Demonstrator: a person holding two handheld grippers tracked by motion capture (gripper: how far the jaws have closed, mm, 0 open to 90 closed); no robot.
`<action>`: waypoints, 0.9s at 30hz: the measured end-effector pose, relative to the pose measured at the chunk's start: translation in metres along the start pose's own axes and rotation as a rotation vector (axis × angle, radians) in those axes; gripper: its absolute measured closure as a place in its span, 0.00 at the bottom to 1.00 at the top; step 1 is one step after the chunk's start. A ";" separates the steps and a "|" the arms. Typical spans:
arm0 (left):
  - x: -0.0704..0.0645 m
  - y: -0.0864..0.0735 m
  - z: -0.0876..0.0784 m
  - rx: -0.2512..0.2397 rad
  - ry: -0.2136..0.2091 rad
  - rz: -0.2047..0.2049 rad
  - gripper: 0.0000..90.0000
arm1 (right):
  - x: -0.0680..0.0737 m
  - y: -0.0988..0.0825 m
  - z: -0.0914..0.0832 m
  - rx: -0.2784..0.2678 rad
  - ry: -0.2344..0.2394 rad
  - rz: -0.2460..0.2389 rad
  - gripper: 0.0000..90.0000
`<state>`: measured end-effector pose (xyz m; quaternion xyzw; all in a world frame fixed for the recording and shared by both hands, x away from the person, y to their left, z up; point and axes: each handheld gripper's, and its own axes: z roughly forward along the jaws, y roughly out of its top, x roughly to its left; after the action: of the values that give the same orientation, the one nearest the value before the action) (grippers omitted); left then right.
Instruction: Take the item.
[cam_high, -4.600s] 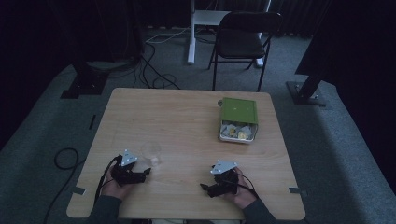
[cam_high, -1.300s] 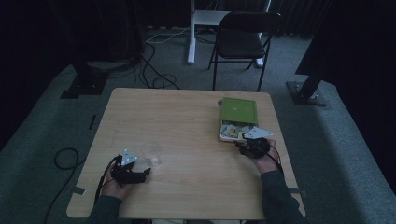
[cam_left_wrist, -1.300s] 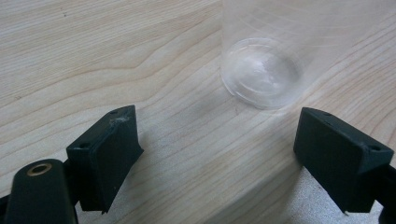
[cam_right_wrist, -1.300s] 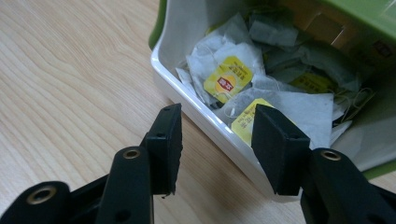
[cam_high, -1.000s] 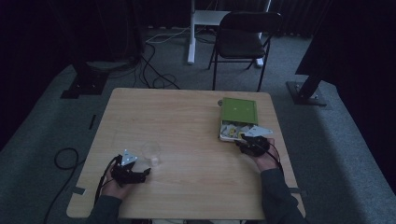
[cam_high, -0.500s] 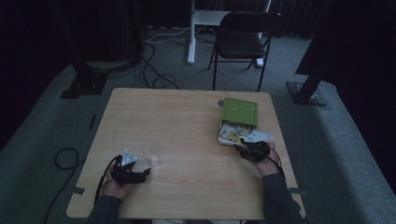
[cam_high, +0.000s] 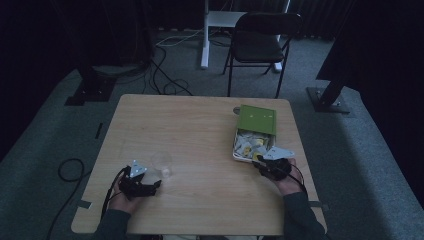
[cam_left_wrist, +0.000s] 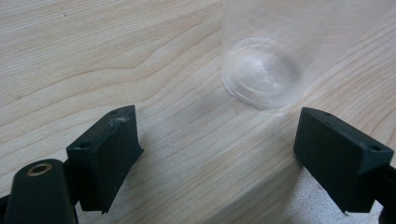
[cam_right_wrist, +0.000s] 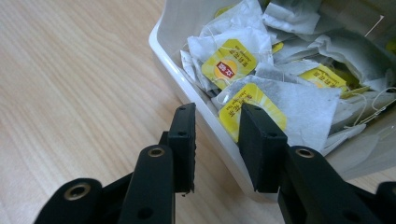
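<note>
while left gripper (cam_high: 156, 184) rests low, right gripper (cam_right_wrist: 215, 140) straddles tray (cam_right_wrist: 187, 79) rim.

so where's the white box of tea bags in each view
High view: white box right of the table's centre, green lid behind it, right gripper at its near edge.
Left gripper view: not in it.
Right gripper view: box's rim runs from upper middle down between the jaws.
Shared landmark: wooden table.

Pale wood-grained counter (cam_high: 200, 130), green lid (cam_high: 256, 119), white tray (cam_right_wrist: 163, 44), yellow-tagged white tea bags (cam_right_wrist: 261, 100), clear colourless cup (cam_left_wrist: 261, 70), black tools (cam_right_wrist: 215, 140).
</note>
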<state>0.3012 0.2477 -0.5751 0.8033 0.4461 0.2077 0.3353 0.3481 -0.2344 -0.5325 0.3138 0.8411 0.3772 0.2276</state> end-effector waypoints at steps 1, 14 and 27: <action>0.000 0.000 0.000 0.000 0.000 0.000 0.17 | 0.001 -0.001 0.000 0.004 0.003 -0.004 0.74; 0.000 0.000 0.000 0.000 0.000 0.000 0.17 | 0.005 -0.003 -0.010 -0.029 0.020 0.009 0.75; 0.000 0.000 0.000 -0.001 0.000 -0.003 0.17 | 0.000 0.017 -0.010 -0.057 -0.059 0.025 0.70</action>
<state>0.3011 0.2476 -0.5752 0.8025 0.4470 0.2076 0.3362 0.3480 -0.2307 -0.5134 0.3288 0.8189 0.3944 0.2565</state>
